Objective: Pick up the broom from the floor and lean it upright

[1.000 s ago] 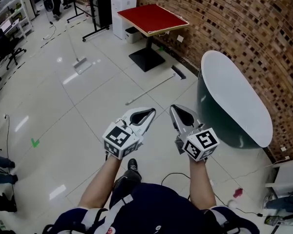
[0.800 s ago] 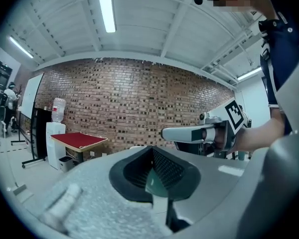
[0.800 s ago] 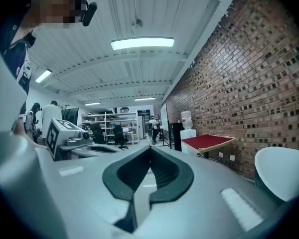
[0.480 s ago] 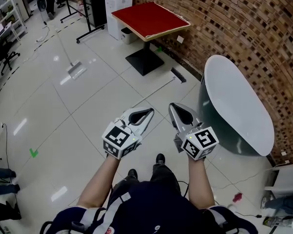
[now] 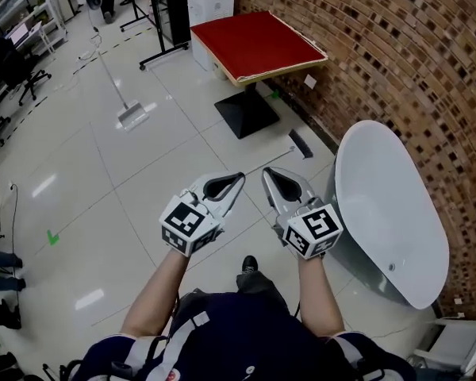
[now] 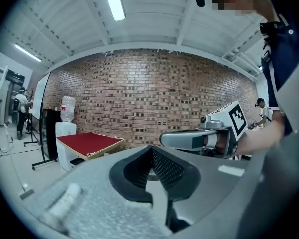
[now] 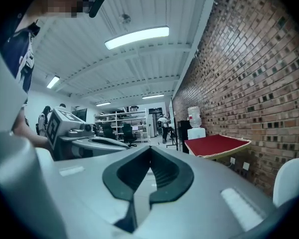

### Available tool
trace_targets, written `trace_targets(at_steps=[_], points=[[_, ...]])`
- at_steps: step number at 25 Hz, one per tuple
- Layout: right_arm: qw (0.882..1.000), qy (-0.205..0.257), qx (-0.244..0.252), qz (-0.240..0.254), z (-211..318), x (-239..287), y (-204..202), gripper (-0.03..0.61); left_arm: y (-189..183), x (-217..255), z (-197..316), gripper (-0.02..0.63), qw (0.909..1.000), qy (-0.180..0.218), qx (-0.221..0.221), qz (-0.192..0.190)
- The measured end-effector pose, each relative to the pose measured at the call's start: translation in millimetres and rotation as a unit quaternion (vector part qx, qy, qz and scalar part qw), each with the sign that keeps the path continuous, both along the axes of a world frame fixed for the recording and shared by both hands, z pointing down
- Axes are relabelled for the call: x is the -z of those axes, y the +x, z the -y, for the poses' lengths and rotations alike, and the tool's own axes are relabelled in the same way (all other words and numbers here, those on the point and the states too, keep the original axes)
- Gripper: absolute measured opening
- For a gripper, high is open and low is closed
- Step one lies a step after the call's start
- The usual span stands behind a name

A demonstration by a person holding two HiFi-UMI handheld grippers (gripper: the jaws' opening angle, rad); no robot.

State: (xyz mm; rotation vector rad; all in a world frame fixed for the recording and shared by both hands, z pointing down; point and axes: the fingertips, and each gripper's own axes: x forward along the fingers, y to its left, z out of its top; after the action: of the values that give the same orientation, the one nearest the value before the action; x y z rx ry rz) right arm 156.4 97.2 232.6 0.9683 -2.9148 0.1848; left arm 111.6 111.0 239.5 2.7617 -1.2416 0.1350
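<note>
The broom (image 5: 279,155) lies flat on the tiled floor ahead, its thin pale handle running up-right to a dark head (image 5: 302,144) near the brick wall. The handle's near end is hidden behind my grippers. In the head view my left gripper (image 5: 238,178) and right gripper (image 5: 266,173) are held side by side in the air, pointing forward, well above the broom. Both are shut with nothing between the jaws. The left gripper view shows its jaws (image 6: 151,148) meeting at the tips, and the right gripper view shows the same (image 7: 150,148).
A white oval tub (image 5: 389,213) stands close on the right against the brick wall (image 5: 397,54). A red-topped table (image 5: 258,44) on a black foot is ahead, a water dispenser (image 5: 210,2) behind it. A second long-handled floor tool (image 5: 132,116) lies at the far left.
The person has walked forward with both grippers held out. The broom now sits just past the fingertips in the head view, and the tub is nearer on the right. Both grippers stayed shut.
</note>
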Motion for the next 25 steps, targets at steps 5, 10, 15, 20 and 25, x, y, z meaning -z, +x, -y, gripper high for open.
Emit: trace_targets(at_steps=[5, 10, 15, 20, 25], points=[[0.999, -0.015, 0.047, 0.007, 57, -12, 13, 0.006, 7, -5, 46, 0.0, 0.9987, -0.012, 0.045, 0.02], [0.993, -0.028, 0.113, 0.004, 88, -36, -13, 0.006, -27, -34, 63, 0.0, 0.9913, -0.053, 0.118, 0.025], [0.984, -0.022, 0.175, -0.037, 106, -63, -65, 0.006, -81, -68, 72, 0.0, 0.9811, -0.076, 0.177, 0.02], [0.961, -0.005, 0.243, -0.129, 123, -116, -125, 0.006, -135, -113, 93, 0.0, 0.9726, -0.1, 0.21, 0.005], [0.94, -0.005, 0.292, -0.179, 146, -166, -180, 0.006, -187, -170, 120, -0.001, 0.9655, -0.128, 0.227, 0.0]])
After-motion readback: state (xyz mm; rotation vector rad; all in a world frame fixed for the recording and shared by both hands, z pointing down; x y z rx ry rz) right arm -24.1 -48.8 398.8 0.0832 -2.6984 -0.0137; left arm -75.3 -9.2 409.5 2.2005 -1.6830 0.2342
